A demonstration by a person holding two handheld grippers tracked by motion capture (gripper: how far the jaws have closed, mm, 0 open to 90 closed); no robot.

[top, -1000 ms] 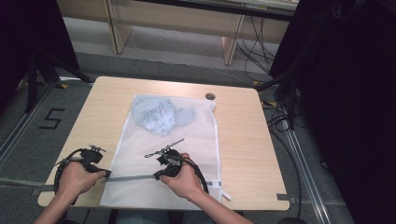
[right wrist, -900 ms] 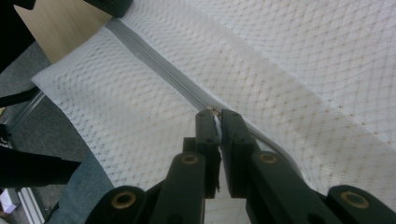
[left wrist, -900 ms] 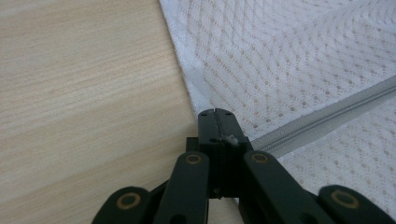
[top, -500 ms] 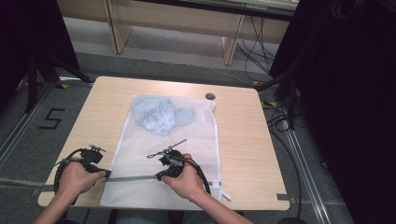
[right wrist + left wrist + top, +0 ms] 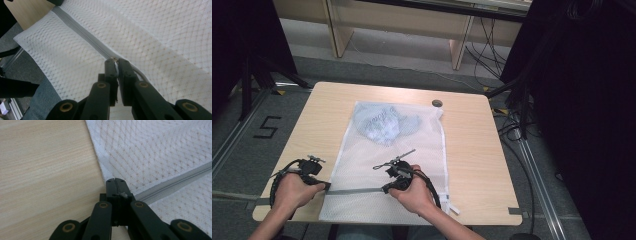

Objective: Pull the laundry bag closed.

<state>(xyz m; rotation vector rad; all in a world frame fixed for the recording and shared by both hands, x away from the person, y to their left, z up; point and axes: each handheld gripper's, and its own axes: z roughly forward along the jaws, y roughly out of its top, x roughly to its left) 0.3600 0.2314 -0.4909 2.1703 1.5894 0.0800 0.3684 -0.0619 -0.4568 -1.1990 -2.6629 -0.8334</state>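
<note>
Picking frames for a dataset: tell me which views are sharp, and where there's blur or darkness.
High view: soft, even light on the mesh laundry bag, right side black. Left gripper view: mesh and zipper crisp, near jaws blurred. Right gripper view: dimmer, slightly soft, zipper readable.

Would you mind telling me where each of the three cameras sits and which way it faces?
High view: above the person's side, looking forward and down on the table; both forearms, left gripper and right gripper show.
Left gripper view: rides the left gripper, looking along its shut jaws at the mesh bag edge and zipper.
Right gripper view: rides the right gripper, looking along its jaws, pinched at the zipper.
Shared: both gripper views show the bag's grey zipper.
</note>
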